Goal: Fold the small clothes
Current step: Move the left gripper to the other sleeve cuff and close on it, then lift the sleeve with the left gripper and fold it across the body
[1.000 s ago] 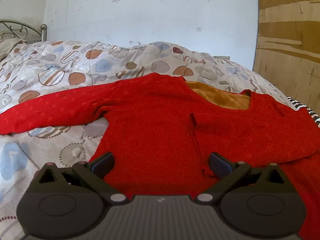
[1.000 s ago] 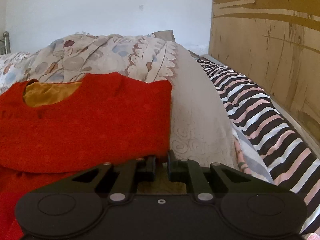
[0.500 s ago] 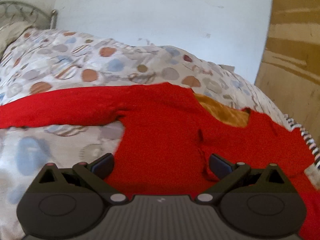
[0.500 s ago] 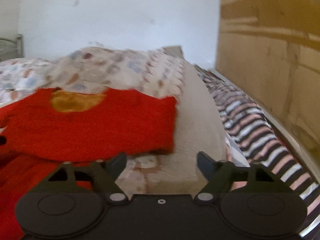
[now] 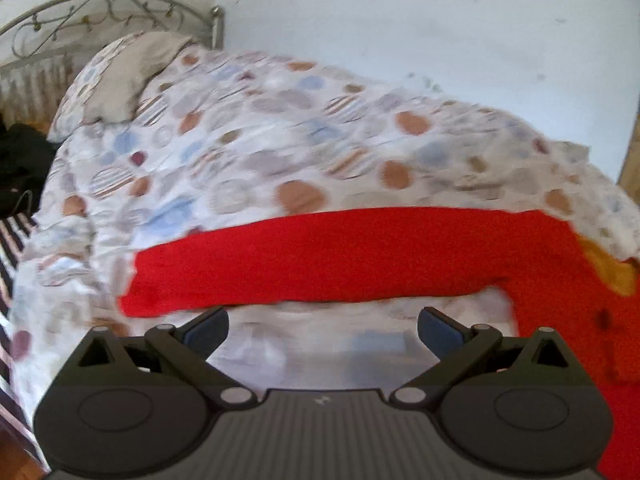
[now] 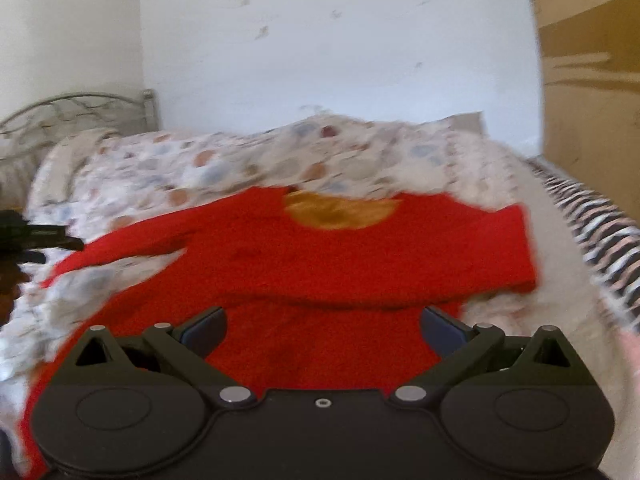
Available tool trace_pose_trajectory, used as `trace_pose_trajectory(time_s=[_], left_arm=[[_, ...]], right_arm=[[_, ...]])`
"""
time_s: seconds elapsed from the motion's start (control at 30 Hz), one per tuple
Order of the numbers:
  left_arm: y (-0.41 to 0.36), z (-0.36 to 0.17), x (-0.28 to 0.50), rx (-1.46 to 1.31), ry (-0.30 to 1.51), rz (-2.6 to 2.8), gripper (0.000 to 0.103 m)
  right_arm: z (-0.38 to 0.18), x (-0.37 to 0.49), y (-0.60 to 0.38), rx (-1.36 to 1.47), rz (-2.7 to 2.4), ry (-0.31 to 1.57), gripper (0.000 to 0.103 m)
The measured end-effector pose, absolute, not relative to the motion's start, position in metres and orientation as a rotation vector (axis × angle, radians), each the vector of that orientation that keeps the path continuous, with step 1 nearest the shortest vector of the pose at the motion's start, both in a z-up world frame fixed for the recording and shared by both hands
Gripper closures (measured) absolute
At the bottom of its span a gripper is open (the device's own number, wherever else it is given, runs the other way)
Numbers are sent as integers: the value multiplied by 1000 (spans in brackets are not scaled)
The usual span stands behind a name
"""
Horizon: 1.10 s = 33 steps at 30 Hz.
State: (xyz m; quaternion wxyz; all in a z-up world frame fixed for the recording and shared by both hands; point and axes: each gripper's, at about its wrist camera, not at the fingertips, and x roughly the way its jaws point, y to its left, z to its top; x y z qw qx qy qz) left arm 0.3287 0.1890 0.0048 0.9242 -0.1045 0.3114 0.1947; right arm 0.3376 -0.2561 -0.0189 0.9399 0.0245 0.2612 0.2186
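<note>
Red sweater [image 6: 312, 264] lay spread on the patterned duvet [image 5: 248, 152], neckline with its mustard lining toward the wall, 1 sleeve [image 5: 320, 260] stretched out flat to the left. Left gripper [image 5: 322, 330] was released, jaws wide apart, nothing between them, hovering just in front of that sleeve over bare duvet. Right gripper [image 6: 322, 330] also released, jaws spread above the sweater's lower body, holding nothing. Striped sheet [image 6: 600, 232] ran along the right edge. Metal headboard [image 5: 100, 20] stood far left. Both views motion-blurred.
</note>
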Motion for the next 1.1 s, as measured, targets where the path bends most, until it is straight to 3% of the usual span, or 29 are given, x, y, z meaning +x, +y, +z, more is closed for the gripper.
trace_pose_trajectory(time_s=[0.5,0.7,0.8,0.87,0.97,1.1], left_arm=[[340,-59,324,-675,673,545,1],[360,-76,303,-899,510,640,14],[360,-78,298,-929,475,673,32],[363,-79,294,-963,447,713,56],[367,-78,297,-961,450,742,78],[362,-66,307,-846,435,741,90]], right_arm=[[-56,329,-192,22,571,630,0],[-63,332,-196,47,571,649,0],[-66,330,-192,12,570,647,0],[-67,329,-191,-3,570,646,0],[-68,329,-191,-5,570,642,0],[-69,328,-191,-3,570,638,0]])
